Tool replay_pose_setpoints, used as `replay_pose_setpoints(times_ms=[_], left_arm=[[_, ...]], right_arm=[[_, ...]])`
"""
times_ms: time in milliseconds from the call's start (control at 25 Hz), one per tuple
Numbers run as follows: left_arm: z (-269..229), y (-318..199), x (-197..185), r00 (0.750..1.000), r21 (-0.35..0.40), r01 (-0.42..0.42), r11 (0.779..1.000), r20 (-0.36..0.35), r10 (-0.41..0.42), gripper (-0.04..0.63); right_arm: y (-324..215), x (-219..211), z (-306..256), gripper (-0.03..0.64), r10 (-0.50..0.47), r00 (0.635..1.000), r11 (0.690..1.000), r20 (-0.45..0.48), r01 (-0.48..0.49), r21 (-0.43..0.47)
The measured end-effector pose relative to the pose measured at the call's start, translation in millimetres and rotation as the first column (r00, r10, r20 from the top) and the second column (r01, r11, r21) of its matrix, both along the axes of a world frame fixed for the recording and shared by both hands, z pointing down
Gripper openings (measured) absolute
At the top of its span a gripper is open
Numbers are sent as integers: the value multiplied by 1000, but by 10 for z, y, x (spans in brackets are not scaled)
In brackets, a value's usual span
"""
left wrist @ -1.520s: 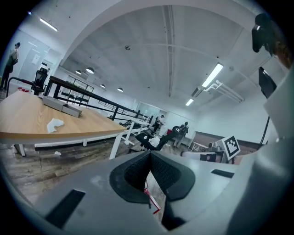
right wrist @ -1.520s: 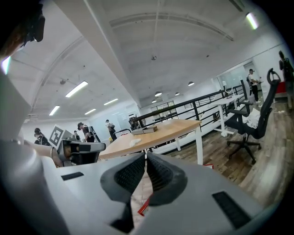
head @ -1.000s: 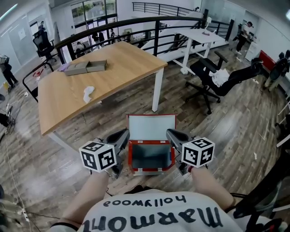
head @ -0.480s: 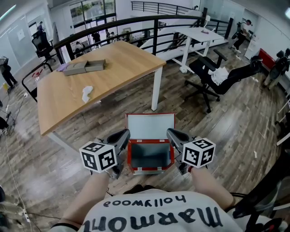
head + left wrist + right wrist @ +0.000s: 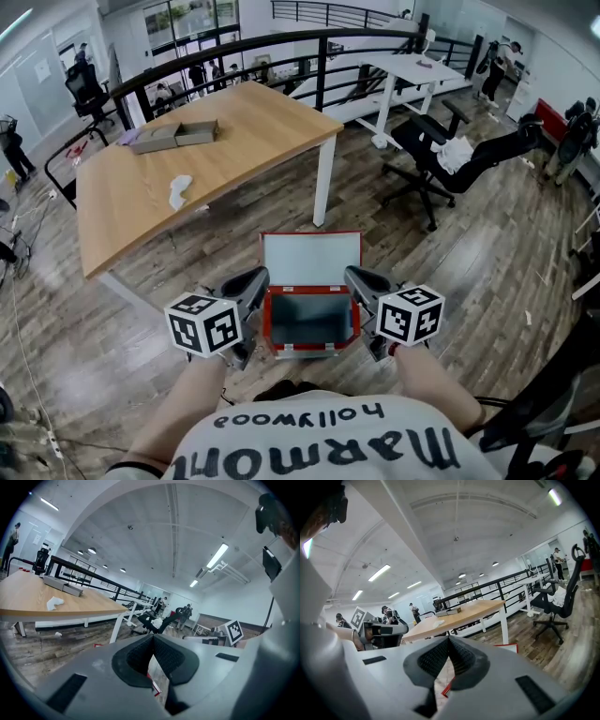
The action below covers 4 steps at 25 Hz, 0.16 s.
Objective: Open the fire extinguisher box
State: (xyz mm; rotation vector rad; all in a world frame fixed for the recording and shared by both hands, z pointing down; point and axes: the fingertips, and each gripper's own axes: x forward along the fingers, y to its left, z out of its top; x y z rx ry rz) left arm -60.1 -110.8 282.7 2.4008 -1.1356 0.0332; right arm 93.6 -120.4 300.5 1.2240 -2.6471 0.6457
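Wood floor [image 5: 487,272] lies under both grippers. The left gripper [image 5: 251,279] and right gripper [image 5: 360,278] are each clenched on nothing, flanking the box [image 5: 271,323], whose lid [image 5: 312,260] is swung back. A stray knock could probably drop it shut. Beyond stand a table [image 5: 187,169] and a chair [image 5: 441,159].

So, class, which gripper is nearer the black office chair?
Right. The right gripper is at the box's right side, with the chair beyond it to the right. The left gripper is across the box, farther from the chair.
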Motion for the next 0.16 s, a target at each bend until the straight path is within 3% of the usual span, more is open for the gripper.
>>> replay_pose_setpoints(times_ms=[160], left_arm=[[41,-7,-2,1000,-5,-1,1000,1,1,6]], right_arm=[[-7,-11,42,9,-1,1000,1000,0,1,-6]])
